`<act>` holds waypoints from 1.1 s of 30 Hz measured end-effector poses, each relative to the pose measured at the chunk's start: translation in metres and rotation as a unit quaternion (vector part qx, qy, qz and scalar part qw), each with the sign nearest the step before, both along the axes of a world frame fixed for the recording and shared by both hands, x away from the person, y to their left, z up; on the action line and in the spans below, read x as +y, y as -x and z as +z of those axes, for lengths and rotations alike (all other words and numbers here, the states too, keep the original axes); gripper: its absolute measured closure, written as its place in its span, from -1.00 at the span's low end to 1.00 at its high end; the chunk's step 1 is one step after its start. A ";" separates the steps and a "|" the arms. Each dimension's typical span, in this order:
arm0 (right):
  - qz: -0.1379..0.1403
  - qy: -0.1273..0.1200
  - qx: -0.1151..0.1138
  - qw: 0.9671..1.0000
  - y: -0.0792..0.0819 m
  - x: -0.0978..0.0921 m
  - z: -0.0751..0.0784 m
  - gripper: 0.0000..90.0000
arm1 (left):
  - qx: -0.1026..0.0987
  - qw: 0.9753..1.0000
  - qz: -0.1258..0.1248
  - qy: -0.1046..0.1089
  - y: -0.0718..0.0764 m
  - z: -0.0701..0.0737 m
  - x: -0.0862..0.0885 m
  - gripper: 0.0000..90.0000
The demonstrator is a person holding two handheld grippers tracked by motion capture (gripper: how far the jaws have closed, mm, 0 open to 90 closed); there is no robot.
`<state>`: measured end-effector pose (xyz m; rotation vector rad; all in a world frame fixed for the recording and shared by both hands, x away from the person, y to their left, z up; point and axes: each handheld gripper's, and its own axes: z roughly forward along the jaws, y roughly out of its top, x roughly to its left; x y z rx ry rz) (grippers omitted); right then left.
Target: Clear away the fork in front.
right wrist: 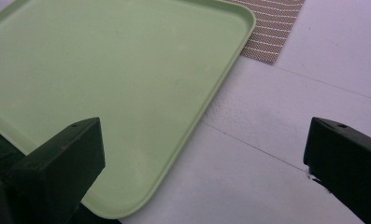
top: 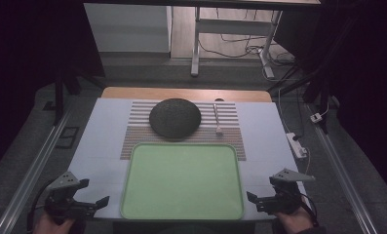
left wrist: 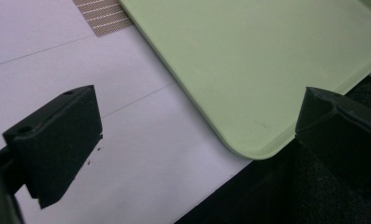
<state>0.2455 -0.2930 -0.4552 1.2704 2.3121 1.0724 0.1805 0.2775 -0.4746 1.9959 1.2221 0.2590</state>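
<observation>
From above we see our left gripper [top: 91,194] and right gripper [top: 259,197], jaws spread, flanking the green tray [top: 181,214]; a dark bowl [top: 175,117] at twelve o'clock.

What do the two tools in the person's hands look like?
Both tools are black. The left tool and the right tool each carry a grey three-cornered plate on top. A dark cable trails from each. In the gripper views the jaws are thick, blocky black pads with small round holes near their tips. No sleeve can be made out at the hands.
</observation>
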 end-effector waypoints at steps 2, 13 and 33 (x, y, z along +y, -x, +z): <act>0.000 0.002 -0.001 1.000 0.000 0.000 0.000 -1.00 | 0.001 1.000 0.000 -0.001 0.000 0.000 0.000 -0.98; 0.013 0.004 -0.035 0.999 -0.001 0.008 0.004 -1.00 | 0.003 1.000 0.004 0.004 -0.001 0.000 0.001 -0.96; 0.028 -0.006 -0.035 0.999 -0.023 0.014 0.004 -0.99 | 0.004 1.000 0.004 0.004 -0.001 0.000 0.001 -0.96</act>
